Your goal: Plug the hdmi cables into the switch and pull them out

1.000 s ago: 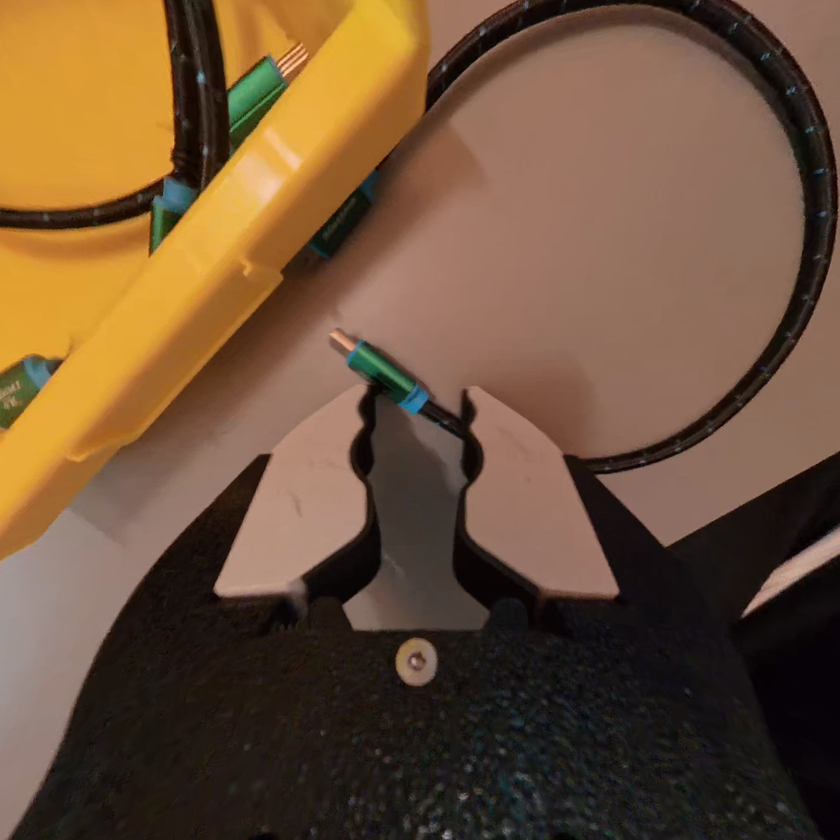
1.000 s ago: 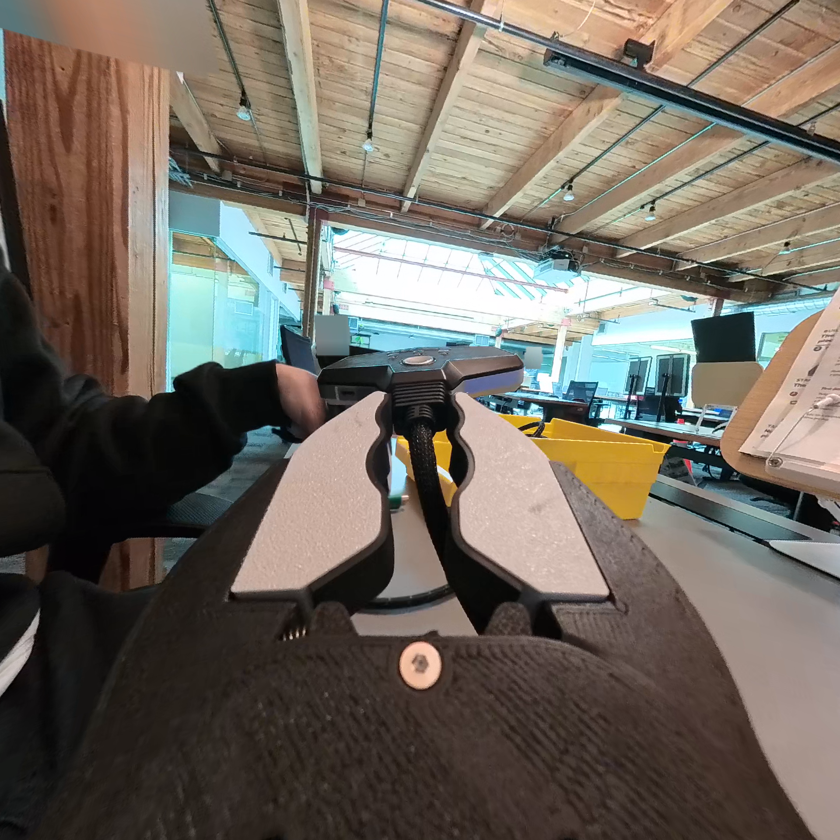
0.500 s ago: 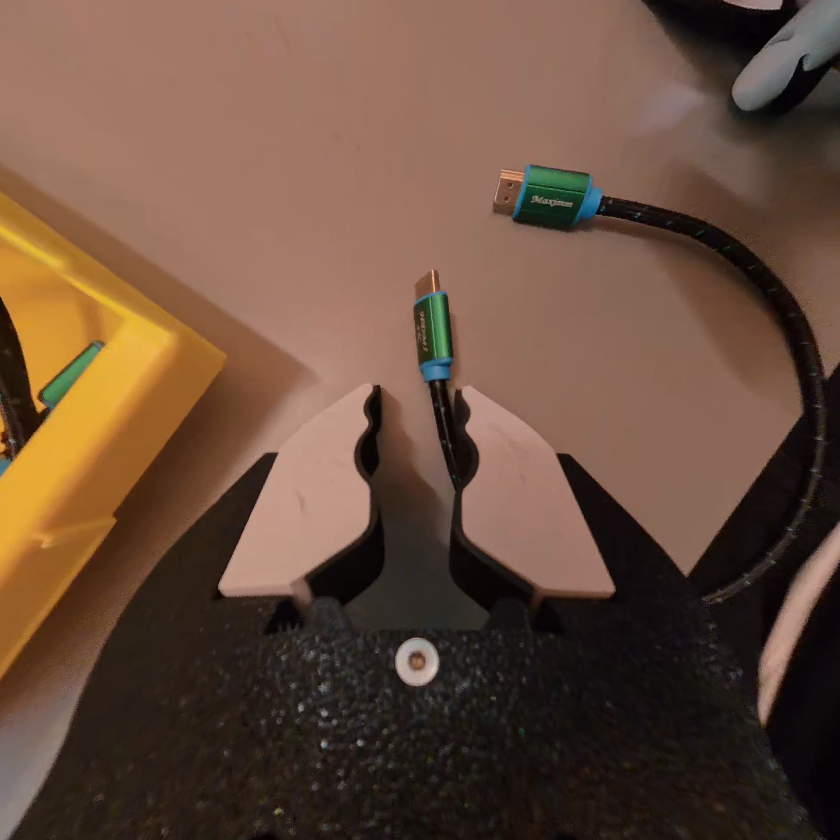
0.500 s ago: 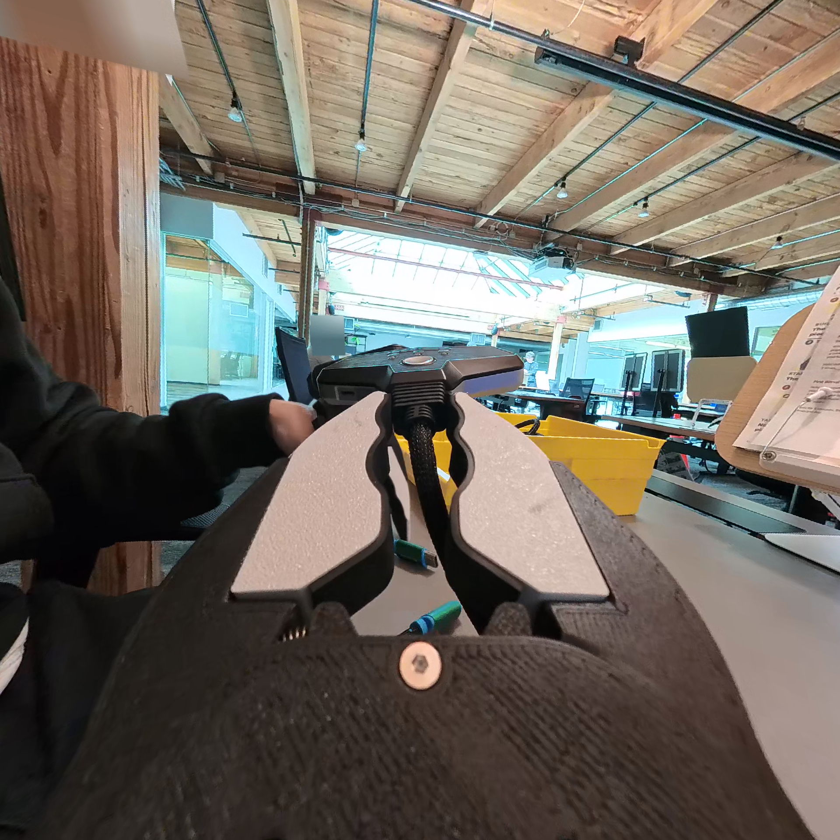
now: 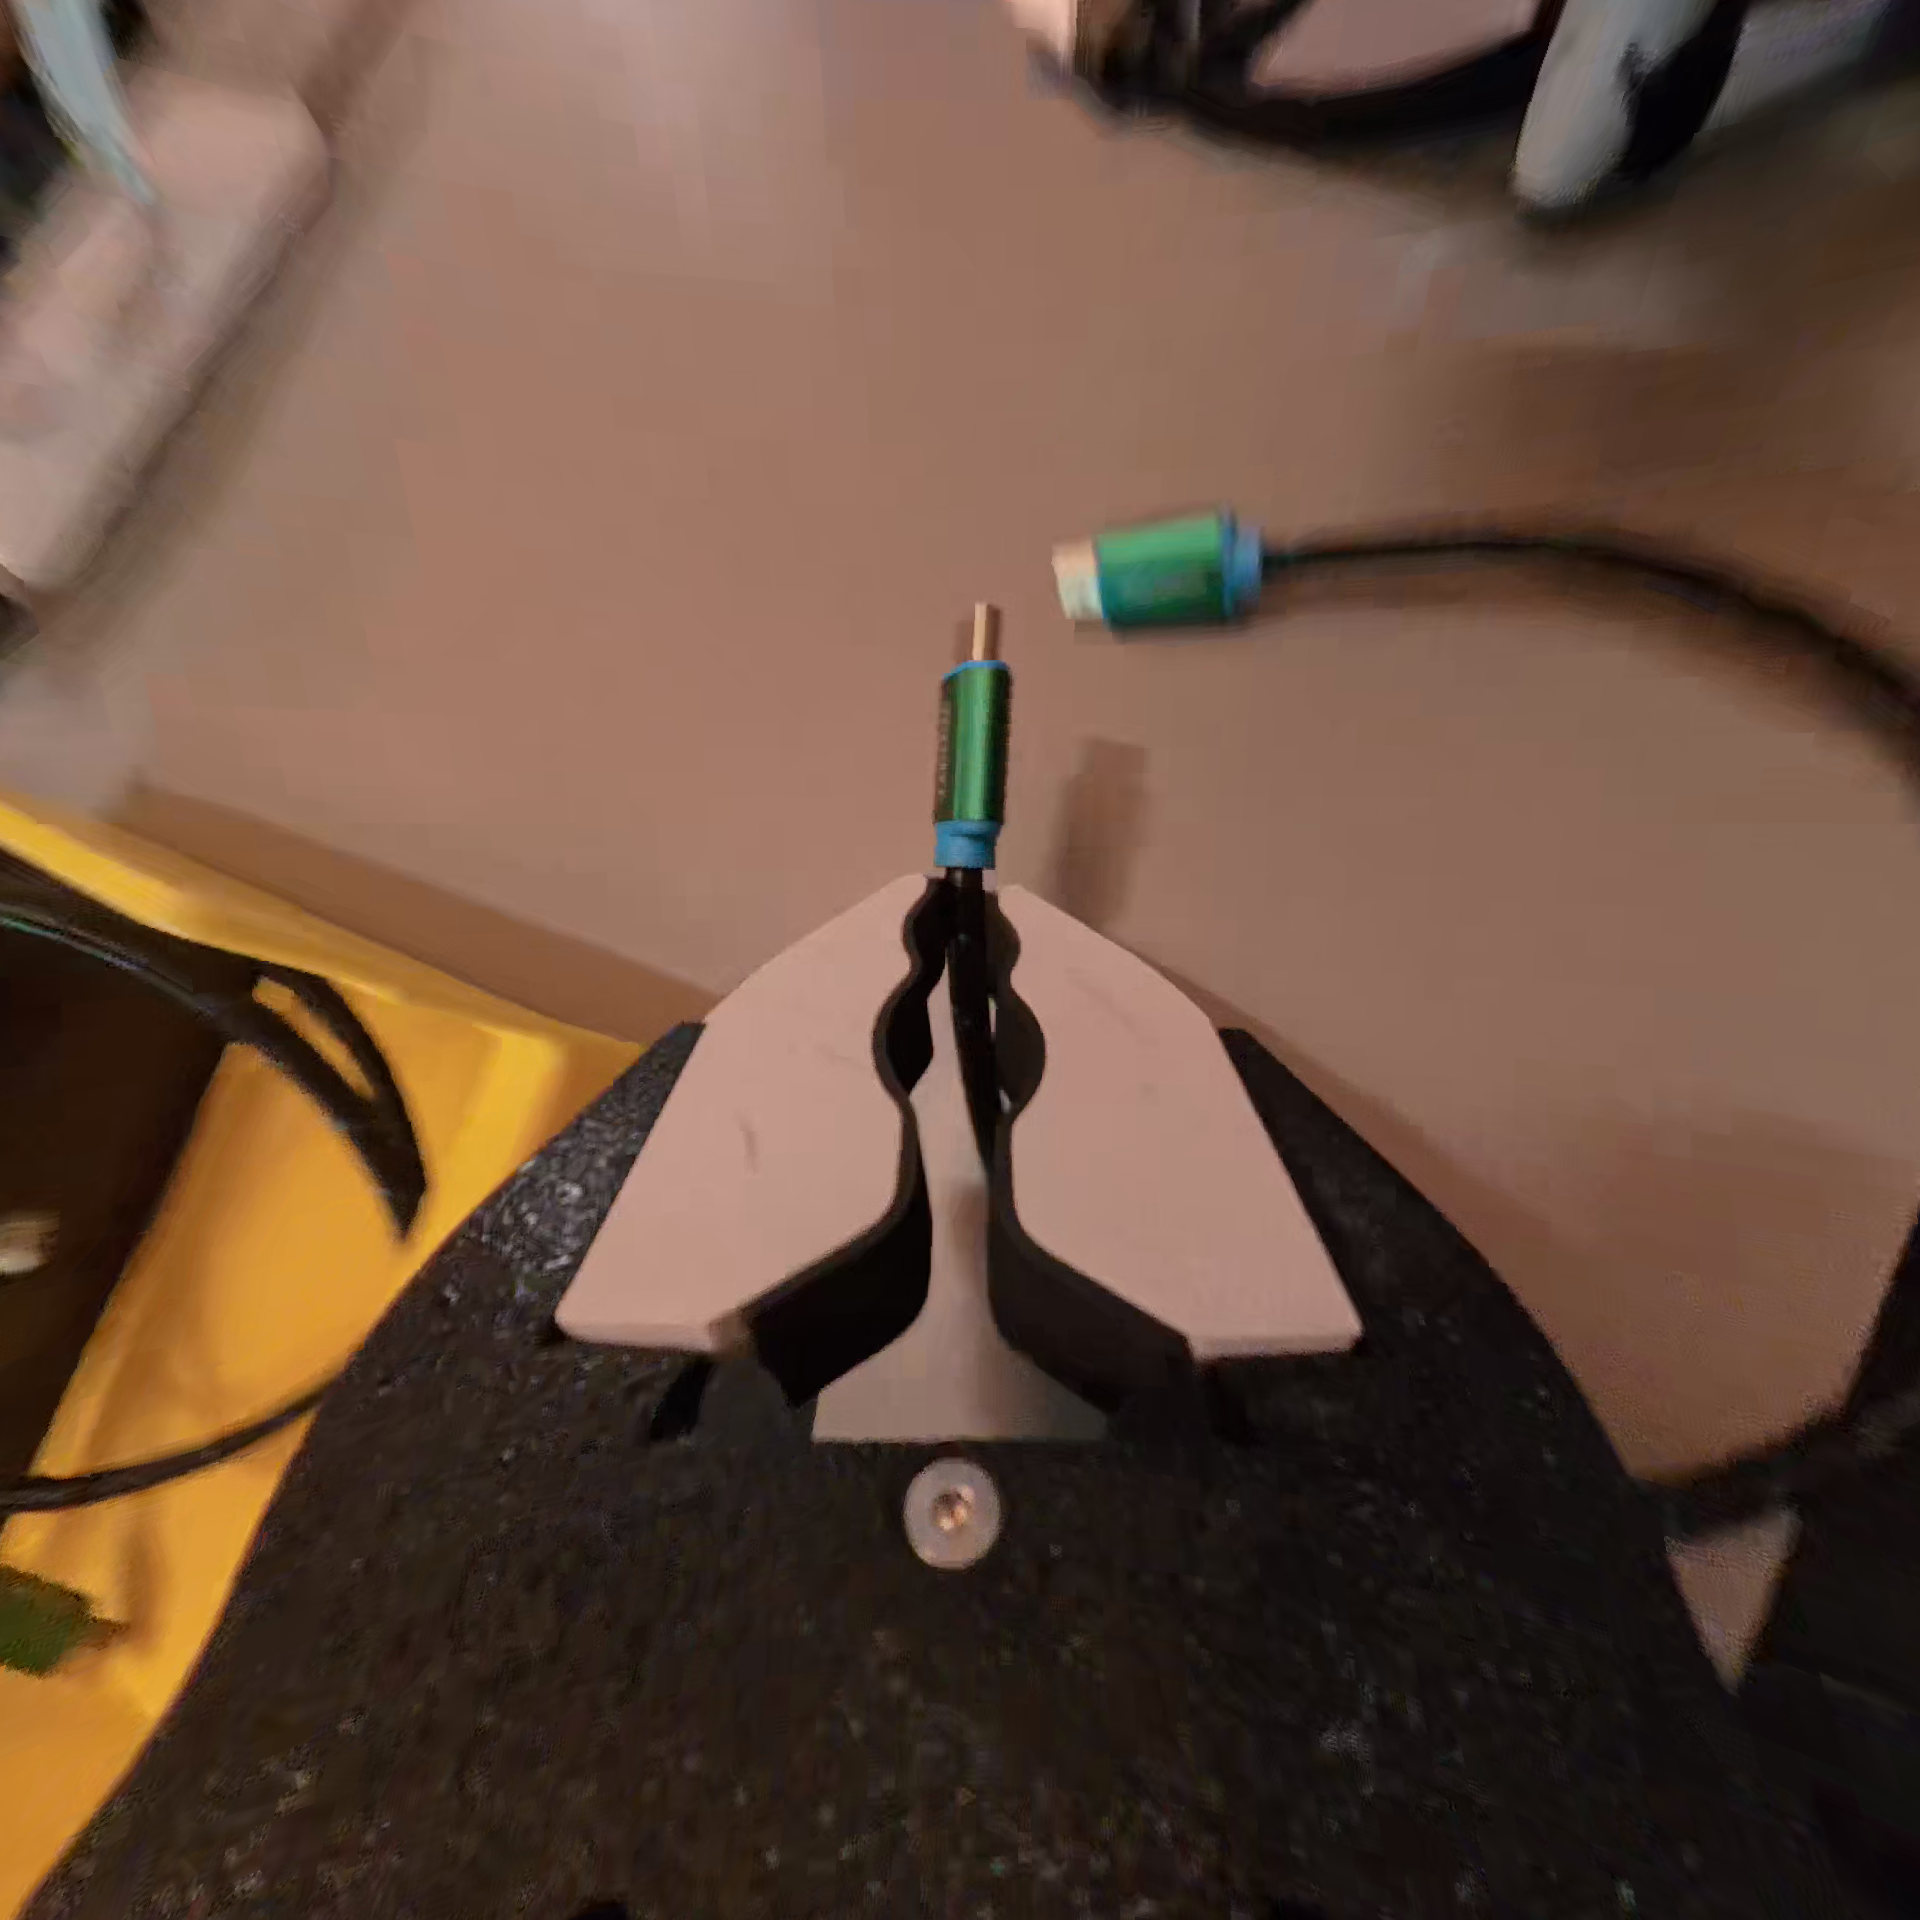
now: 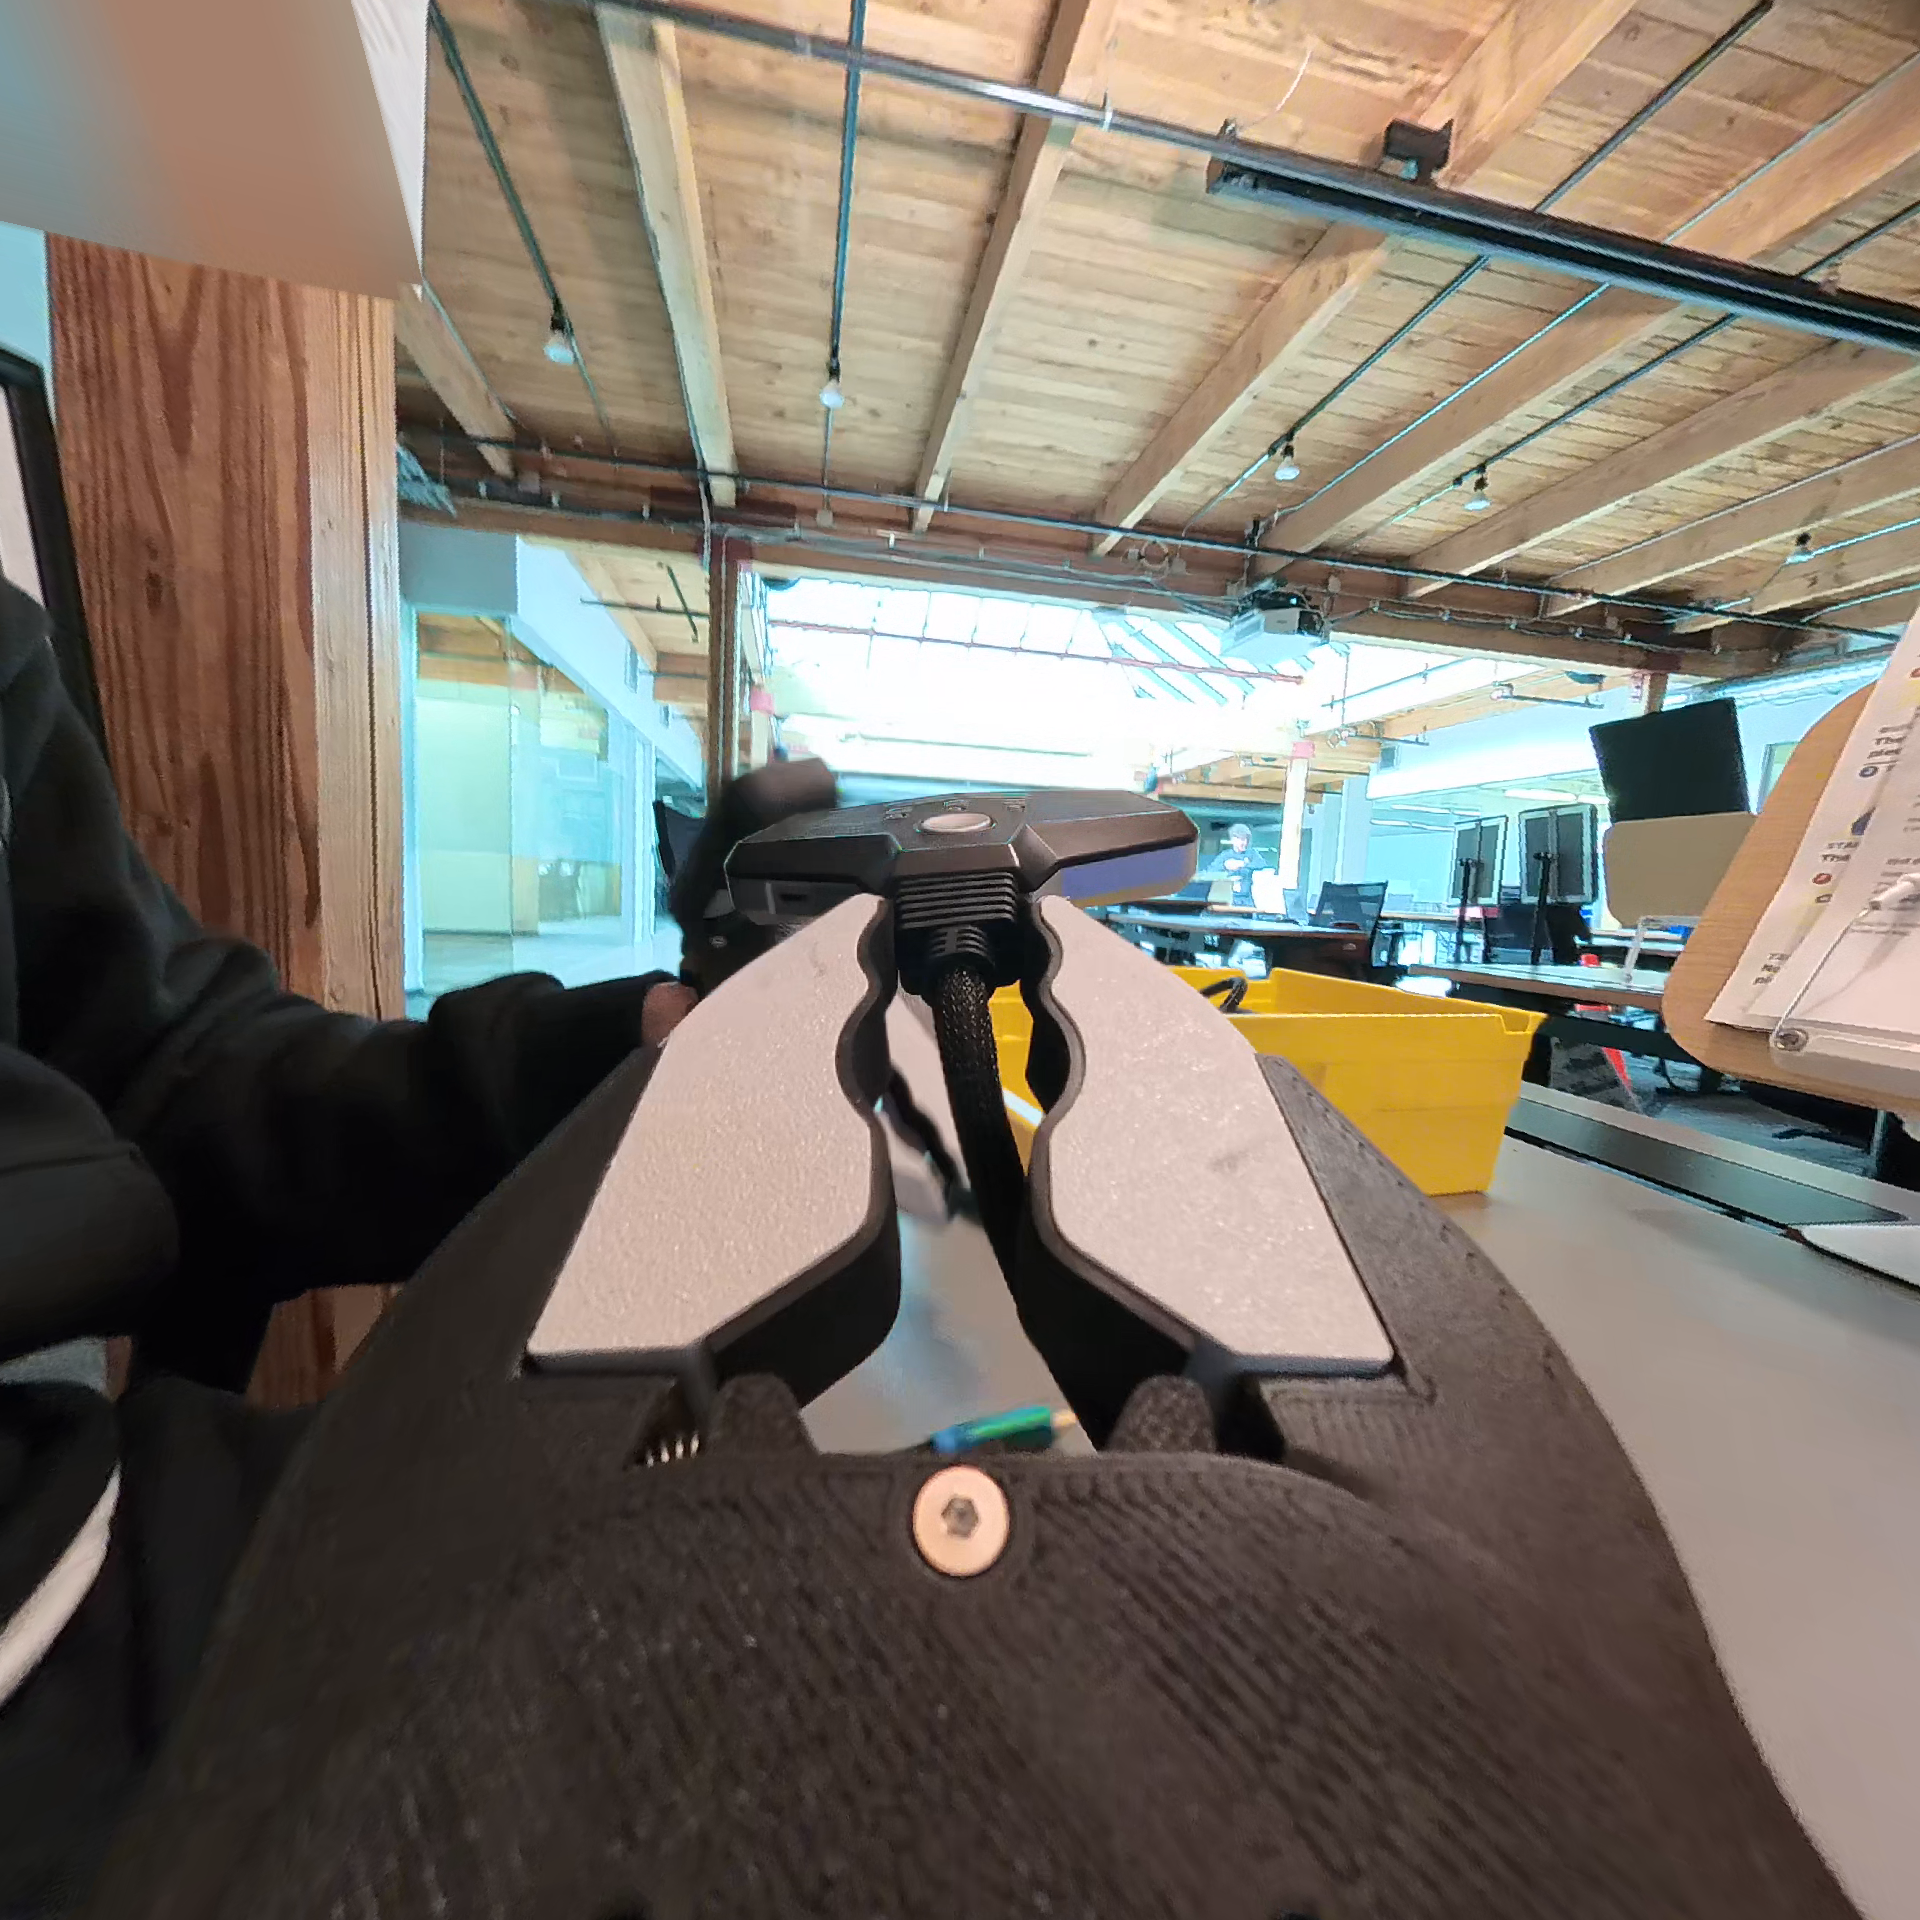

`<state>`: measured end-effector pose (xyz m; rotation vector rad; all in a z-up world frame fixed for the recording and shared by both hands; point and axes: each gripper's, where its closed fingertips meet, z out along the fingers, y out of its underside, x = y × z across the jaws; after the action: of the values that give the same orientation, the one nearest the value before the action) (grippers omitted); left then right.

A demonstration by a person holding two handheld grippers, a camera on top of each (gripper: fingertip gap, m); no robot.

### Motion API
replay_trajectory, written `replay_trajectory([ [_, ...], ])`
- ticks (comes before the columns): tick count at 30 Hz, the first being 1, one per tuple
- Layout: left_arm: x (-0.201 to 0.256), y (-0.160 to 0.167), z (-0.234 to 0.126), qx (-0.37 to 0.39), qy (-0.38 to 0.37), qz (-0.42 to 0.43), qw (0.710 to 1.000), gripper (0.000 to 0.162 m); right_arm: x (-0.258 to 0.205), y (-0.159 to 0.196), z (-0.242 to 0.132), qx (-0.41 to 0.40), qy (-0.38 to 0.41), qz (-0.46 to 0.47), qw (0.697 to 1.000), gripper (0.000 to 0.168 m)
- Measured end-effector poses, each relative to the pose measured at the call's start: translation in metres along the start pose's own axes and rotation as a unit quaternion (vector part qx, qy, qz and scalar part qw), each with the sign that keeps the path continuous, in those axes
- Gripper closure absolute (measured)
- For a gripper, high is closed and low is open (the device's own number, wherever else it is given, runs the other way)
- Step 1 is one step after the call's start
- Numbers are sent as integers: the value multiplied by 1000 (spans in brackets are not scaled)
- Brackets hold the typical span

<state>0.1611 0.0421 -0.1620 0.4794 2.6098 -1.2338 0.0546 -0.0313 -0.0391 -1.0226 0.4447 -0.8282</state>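
Note:
In the left wrist view my left gripper point(image 5: 961, 888) is shut on a black braided HDMI cable just behind its green plug point(image 5: 971, 748), which sticks out forward above the table. A second green HDMI plug point(image 5: 1158, 568) lies on the table to the right, its cable curving off right. In the right wrist view my right gripper point(image 6: 956, 914) is shut on the ribbed cable neck of the black HDMI switch point(image 6: 961, 836) and holds it raised. The switch's braided cable point(image 6: 971, 1081) runs back between the fingers. A green plug point(image 6: 997, 1429) lies on the table below.
A yellow bin point(image 5: 156, 1195) with more cables sits at the left in the left wrist view; it also shows in the right wrist view point(image 6: 1382, 1070) beyond the switch. The person's dark sleeve point(image 6: 260, 1122) is at the left. A board with papers point(image 6: 1808, 935) stands at the right.
My left gripper has closed on the cable behind the green plug and lifted it off the table. My right gripper has kept its hold on the switch and held nearly still.

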Motion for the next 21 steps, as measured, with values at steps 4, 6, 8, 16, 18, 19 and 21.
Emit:
replay_trajectory([
  [4, -19, -38, -30, 77, -115, 150, 979, 156, 3, -6, -3, 18, 3, 15, 1000, 146],
  [6, -22, -54, -46, 98, -163, 216, 958, 156, 3, -6, -3, 18, 2, 16, 1000, 146],
  [8, -24, -65, -58, 106, -202, 266, 936, 156, 1, -3, -2, 11, -1, 15, 1000, 146],
  [16, -11, -97, -88, 77, -282, 404, 867, 157, 0, 0, 0, 3, -7, 21, 1000, 146],
  [18, -7, -99, -92, 69, -283, 426, 857, 157, -2, 2, 1, -5, -13, 20, 1000, 146],
  [19, -6, -100, -93, 67, -282, 433, 854, 157, -4, 4, 1, -11, -17, 19, 1000, 146],
  [21, -6, -100, -96, 68, -281, 441, 850, 157, -6, 7, 3, -20, -26, 19, 999, 146],
])
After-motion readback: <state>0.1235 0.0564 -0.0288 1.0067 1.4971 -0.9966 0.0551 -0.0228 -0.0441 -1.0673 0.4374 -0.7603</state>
